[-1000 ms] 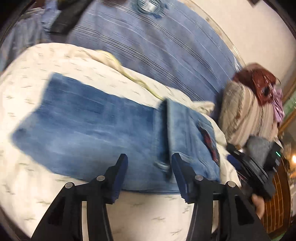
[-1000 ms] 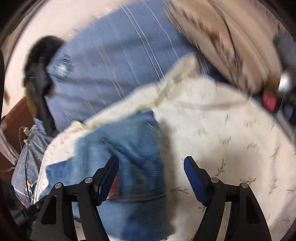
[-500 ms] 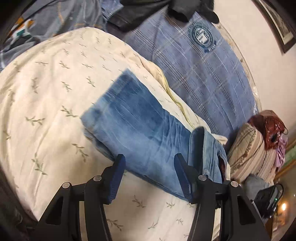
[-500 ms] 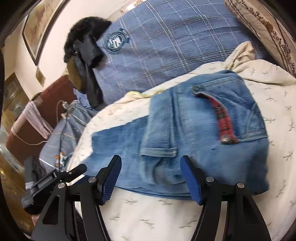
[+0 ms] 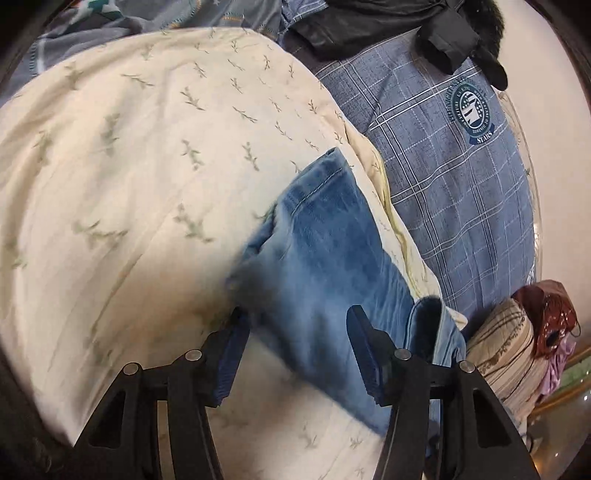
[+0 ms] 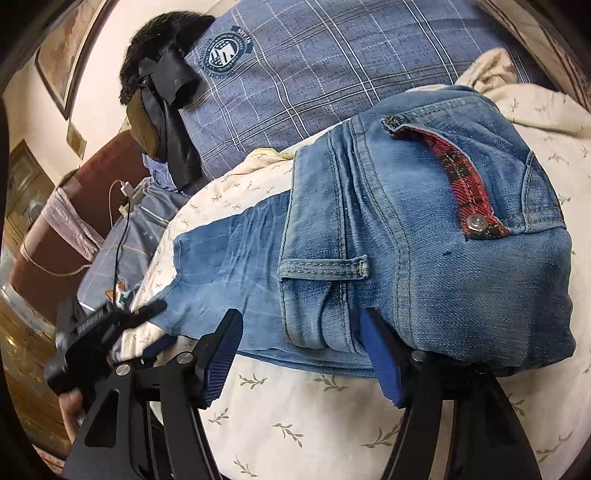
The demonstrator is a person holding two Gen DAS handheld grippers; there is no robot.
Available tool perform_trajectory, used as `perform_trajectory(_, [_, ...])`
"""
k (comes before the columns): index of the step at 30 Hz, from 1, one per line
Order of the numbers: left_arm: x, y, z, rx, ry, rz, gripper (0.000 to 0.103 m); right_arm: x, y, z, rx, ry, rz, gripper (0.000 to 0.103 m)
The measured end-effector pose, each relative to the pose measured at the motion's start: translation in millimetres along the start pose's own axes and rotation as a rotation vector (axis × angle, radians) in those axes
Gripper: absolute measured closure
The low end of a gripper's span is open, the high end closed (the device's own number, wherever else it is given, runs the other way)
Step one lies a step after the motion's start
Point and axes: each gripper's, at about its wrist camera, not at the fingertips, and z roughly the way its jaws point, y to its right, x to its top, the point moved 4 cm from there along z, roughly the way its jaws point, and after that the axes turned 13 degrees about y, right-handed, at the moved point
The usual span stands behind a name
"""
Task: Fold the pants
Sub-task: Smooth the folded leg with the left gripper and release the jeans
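Blue jeans [image 5: 325,258] lie on a cream leaf-print blanket [image 5: 129,166], with the waist end folded back over the legs. In the right wrist view the folded waist part [image 6: 424,236] shows a back pocket with a red plaid flap. My left gripper [image 5: 295,350] is open, low over the leg end of the jeans, holding nothing. My right gripper [image 6: 303,354] is open at the near edge of the folded waist part, with a belt loop just ahead of the fingers. The left gripper [image 6: 103,325] shows at the far left of the right wrist view.
A blue plaid pillow [image 5: 454,177] with a round crest lies behind the jeans. Dark clothes [image 5: 388,22] sit on its top. A striped cushion [image 5: 506,343] and a red bag [image 5: 550,314] are at the right. A white cable [image 6: 122,206] lies on blue bedding at the left.
My left gripper has swung toward the leg end of the jeans and come closer to it. My right gripper has moved in close to the folded waist part. Both stayed open.
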Motion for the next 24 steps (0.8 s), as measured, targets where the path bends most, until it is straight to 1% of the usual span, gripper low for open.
perform_trajectory(1, [2,1,3,0.013,0.0,0.0,0.07,0,-2,-2,0.003,0.009,-0.01,0.035])
perform_trajectory(2, [3,0,4,0.036,0.004,0.007,0.09,2,-4,-4,0.011,0.016,-0.012,0.035])
perform_trajectory(3, [2,-1,8,0.046,-0.003,0.015,0.09,2,-5,-5,0.016,0.023,-0.013,0.035])
perform_trajectory(6, [1,-5,5,0.037,0.009,-0.019,0.087,7,-11,-12,0.056,0.043,-0.004,0.036])
perform_trajectory(7, [2,-4,5,0.042,0.017,-0.016,0.086,9,-13,-14,0.067,0.051,0.0,0.037])
perform_trajectory(8, [3,-4,6,0.051,0.024,-0.017,0.082,11,-16,-15,0.075,0.055,-0.005,0.037])
perform_trajectory(9, [4,-5,8,0.059,0.029,-0.025,0.081,13,-18,-17,0.078,0.059,-0.013,0.039])
perform_trajectory(10, [5,-6,8,0.055,0.03,-0.033,0.081,15,-21,-18,0.078,0.063,-0.018,0.042])
perform_trajectory(11, [6,-5,10,0.055,0.03,-0.035,0.082,18,-23,-19,0.084,0.067,-0.019,0.052])
perform_trajectory(12, [6,-5,8,0.058,0.033,-0.026,0.084,21,-26,-21,0.096,0.07,-0.016,0.055])
perform_trajectory(13, [6,-4,8,0.068,0.038,-0.004,0.088,25,-30,-22,0.107,0.071,-0.02,0.056])
perform_trajectory(15, [3,2,5,0.087,0.055,0.051,0.09,29,-37,-22,0.105,0.07,-0.044,0.056])
perform_trajectory(17, [2,9,0,0.09,0.075,0.079,0.091,35,-44,-15,0.12,0.053,-0.055,0.056])
perform_trajectory(18, [2,11,-1,0.093,0.079,0.092,0.091,37,-47,-6,0.136,0.029,-0.046,0.056])
perform_trajectory(20, [-1,10,4,0.119,0.055,0.102,0.088,36,-51,8,0.161,-0.019,-0.025,0.056])
perform_trajectory(21, [-1,5,7,0.114,0.042,0.075,0.088,34,-53,17,0.175,-0.04,-0.013,0.056])
perform_trajectory(23, [0,1,5,0.085,0.04,0.018,0.086,25,-57,35,0.193,-0.081,0.007,0.057])
perform_trajectory(24, [0,0,6,0.078,0.034,0.009,0.086,19,-58,42,0.179,-0.101,0.001,0.058])
